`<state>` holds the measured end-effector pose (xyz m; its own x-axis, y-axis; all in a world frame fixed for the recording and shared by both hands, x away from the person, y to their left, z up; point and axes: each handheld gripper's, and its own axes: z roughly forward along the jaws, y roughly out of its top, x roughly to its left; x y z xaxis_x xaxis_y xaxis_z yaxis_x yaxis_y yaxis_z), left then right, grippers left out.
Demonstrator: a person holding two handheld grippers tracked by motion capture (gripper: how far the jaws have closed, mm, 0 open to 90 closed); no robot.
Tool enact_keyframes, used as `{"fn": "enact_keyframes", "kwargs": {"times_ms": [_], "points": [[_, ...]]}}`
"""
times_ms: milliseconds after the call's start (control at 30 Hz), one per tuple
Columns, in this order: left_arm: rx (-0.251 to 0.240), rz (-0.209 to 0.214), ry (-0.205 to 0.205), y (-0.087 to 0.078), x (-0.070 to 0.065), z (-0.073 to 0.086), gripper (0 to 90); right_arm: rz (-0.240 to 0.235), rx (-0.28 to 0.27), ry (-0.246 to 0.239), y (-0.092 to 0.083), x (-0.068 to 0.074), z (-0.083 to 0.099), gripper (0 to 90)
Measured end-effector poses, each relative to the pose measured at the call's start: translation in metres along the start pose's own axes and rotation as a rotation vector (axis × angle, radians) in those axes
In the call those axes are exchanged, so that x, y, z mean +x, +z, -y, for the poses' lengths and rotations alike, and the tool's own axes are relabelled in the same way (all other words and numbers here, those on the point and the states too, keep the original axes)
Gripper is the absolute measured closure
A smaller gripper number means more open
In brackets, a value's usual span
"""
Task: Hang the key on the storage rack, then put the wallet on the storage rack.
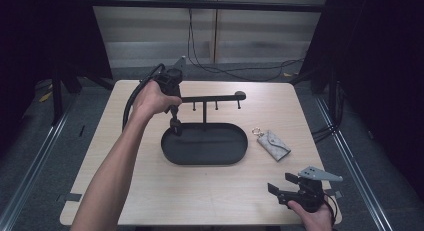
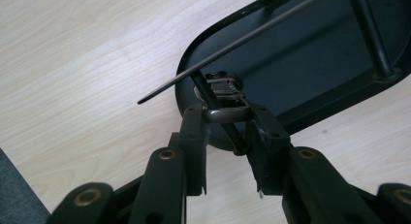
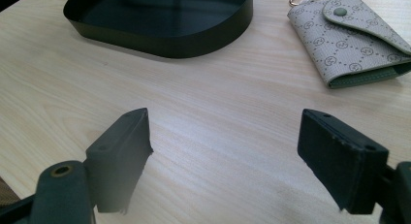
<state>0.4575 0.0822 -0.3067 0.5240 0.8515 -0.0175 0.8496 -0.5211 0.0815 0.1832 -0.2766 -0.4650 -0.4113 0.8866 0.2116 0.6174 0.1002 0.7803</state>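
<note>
1. High view, table point(image 1: 200, 198): pale wood top, rounded corners, dark floor all round.
2. Oval tray point(image 1: 205, 162): black, shallow wall, set at table centre, long axis from 9 to 3 o'clock.
3. Hanger stand point(image 1: 212, 98): black post rising from the tray's 12 o'clock side, thin crossbar on top, short pegs hanging under the bar.
4. Left gripper point(image 1: 175, 125): held in the left hand at 10 o'clock of the table, pointing down over the tray's 9 o'clock end, beneath the left end of the crossbar.
5. Left fingers point(image 2: 194, 132): drawn narrow, clamped from both sides on a metal clasp point(image 2: 224, 112).
6. Metal clasp: small, dark bronze loop with a clip part behind it, up off the tray floor, right against a slanting black peg; possibly threaded on that peg, too dark to tell.
7. Key pouch point(image 1: 274, 145): grey, patterned, snap flap, gold ring at its top; flat on the table just beside the tray at 3 o'clock, not touching.
8. Right gripper point(image 1: 281, 183): in the right hand at 5 o'clock of the table, low over bare wood, aimed toward the tray.
9. Right fingers point(image 3: 121, 151): spread wide, nothing between, well apart from pouch and tray.
</note>
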Motion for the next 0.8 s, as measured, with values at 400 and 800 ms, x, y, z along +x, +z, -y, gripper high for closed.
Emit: {"fn": "enact_keyframes", "kwargs": {"times_ms": [400, 800], "points": [[-0.008, 0.031, 0.071, -0.001, -0.001, 0.004, 47.1, 0.002, 0.002, 0.01, 0.002, -0.001, -0.001, 19.6], [-0.11, 0.106, 0.106, -0.01, 0.009, 0.029, 27.9, 0.008, 0.002, -0.007, 0.0, 0.0, 0.0, 18.6]]}}
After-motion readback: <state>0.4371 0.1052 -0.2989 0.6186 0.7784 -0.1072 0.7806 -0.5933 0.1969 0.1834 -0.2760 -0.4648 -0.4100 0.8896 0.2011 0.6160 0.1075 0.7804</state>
